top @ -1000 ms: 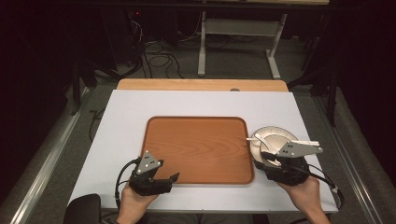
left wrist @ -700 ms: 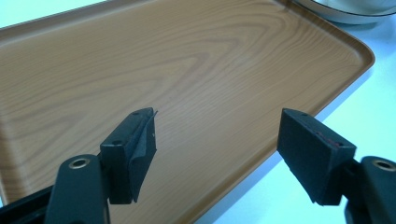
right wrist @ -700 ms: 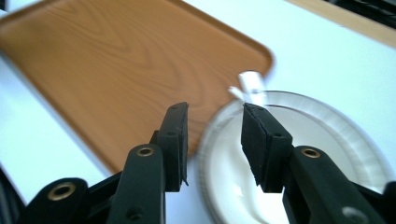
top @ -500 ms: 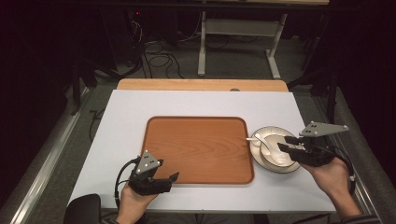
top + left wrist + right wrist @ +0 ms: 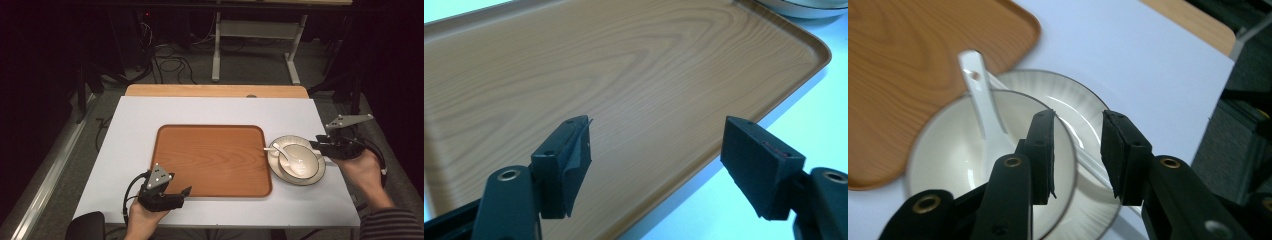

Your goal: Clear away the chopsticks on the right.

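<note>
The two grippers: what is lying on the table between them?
In the high view, the wooden tray lies between the left gripper and the right gripper, then the bowl with its spoon.

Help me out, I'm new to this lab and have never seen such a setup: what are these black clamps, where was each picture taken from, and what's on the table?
No robot here: a person holds a two-jaw gripper in each hand. The high view looks down from above the person's side of the table; the other two come from cameras riding on the grippers, looking along their black jaws.

On the white-covered table lie a wooden tray and, to its right, a plate bearing a bowl with a white spoon in it.

The left gripper hovers open over the tray's near edge, holding nothing. The right gripper is at the dishes' right side, jaws part open with the rims between them, not yet clamped.
</note>
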{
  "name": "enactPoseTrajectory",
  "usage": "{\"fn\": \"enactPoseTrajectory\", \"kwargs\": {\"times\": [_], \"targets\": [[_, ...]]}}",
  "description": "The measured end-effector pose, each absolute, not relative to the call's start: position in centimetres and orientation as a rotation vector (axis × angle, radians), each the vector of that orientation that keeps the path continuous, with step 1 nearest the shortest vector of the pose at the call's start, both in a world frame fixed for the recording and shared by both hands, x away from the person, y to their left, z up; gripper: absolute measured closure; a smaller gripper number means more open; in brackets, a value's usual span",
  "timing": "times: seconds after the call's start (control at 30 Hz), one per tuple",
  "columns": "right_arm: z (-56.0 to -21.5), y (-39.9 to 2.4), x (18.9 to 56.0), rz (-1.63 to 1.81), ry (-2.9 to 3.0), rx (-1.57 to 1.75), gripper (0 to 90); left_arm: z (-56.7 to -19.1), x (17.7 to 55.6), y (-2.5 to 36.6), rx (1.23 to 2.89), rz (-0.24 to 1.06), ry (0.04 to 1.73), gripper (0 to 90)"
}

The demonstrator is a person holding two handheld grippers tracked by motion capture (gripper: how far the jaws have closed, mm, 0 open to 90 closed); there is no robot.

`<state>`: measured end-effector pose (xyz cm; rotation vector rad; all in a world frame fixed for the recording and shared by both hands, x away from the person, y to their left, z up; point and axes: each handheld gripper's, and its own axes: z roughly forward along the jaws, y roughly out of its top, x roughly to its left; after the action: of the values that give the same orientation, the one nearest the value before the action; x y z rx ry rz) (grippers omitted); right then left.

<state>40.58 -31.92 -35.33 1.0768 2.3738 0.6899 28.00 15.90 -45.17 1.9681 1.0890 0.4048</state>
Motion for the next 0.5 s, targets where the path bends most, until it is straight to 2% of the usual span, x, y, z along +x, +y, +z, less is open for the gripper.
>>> {"fn": "enactPoseTrajectory", "kwargs": {"times": [0.5], "targets": [[-38.9,-34.2,45.0,0.42,2.478,1.146,70.8,-45.2,26.9,16.7,1.948,0.449,1.153,28.6]]}}
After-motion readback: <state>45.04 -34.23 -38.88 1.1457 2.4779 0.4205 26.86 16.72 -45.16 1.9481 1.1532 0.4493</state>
